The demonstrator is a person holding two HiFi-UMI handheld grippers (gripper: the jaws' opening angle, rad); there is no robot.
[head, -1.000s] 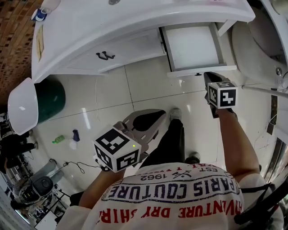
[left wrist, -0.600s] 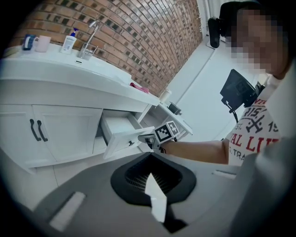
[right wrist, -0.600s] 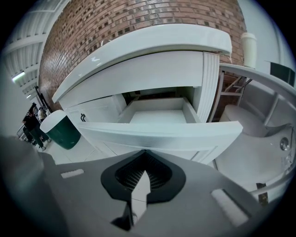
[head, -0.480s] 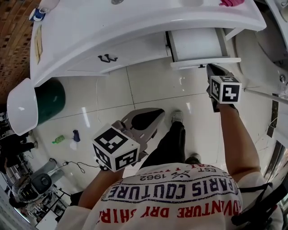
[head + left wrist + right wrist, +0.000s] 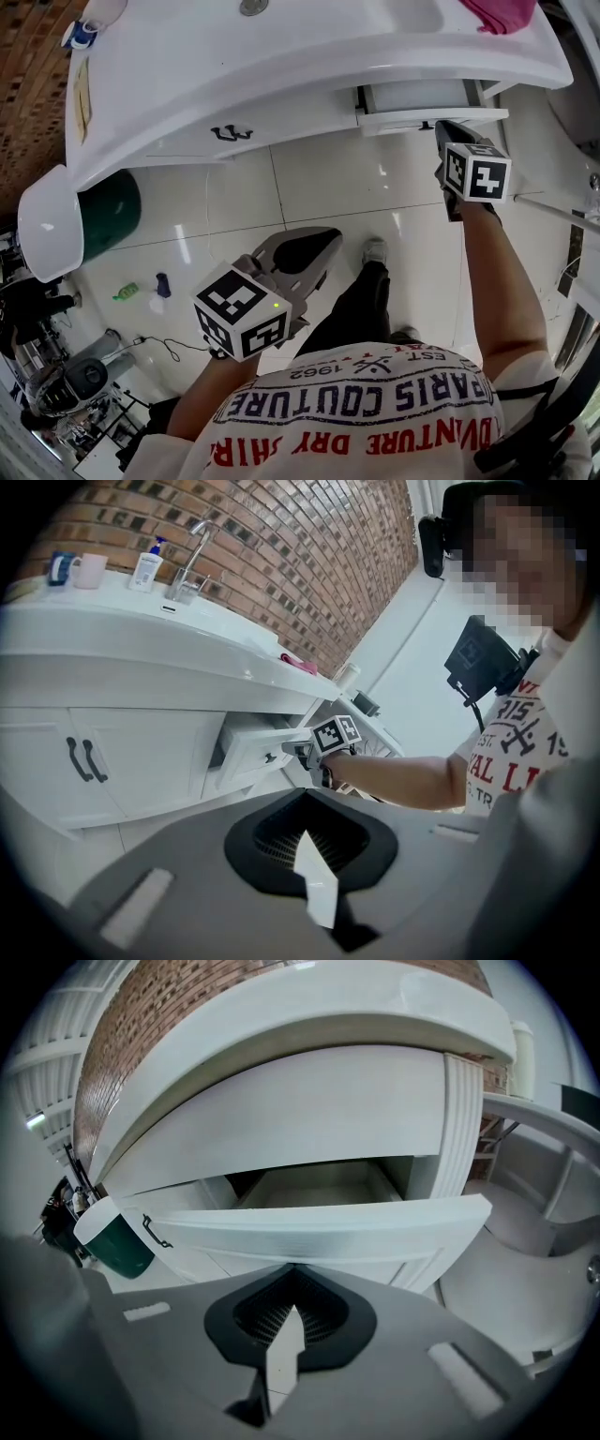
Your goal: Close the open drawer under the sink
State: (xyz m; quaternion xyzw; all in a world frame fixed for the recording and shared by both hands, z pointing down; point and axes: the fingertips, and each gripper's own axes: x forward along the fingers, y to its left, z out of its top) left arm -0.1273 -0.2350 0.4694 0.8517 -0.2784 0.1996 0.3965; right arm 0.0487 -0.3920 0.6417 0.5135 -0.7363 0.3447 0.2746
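Right hand-held gripper, jaws pinched together, tip against white panelled drawer front. Mid-push, seemingly. Needs straight shove until flush.

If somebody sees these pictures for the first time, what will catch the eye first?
First, the white drawer under the sink counter, partly open at the top right of the head view, with the right gripper, jaws together, at its front panel. Next, the left gripper, also shut and empty, held low over the tiled floor. At the left edge stands a dark green bin with a white lid.
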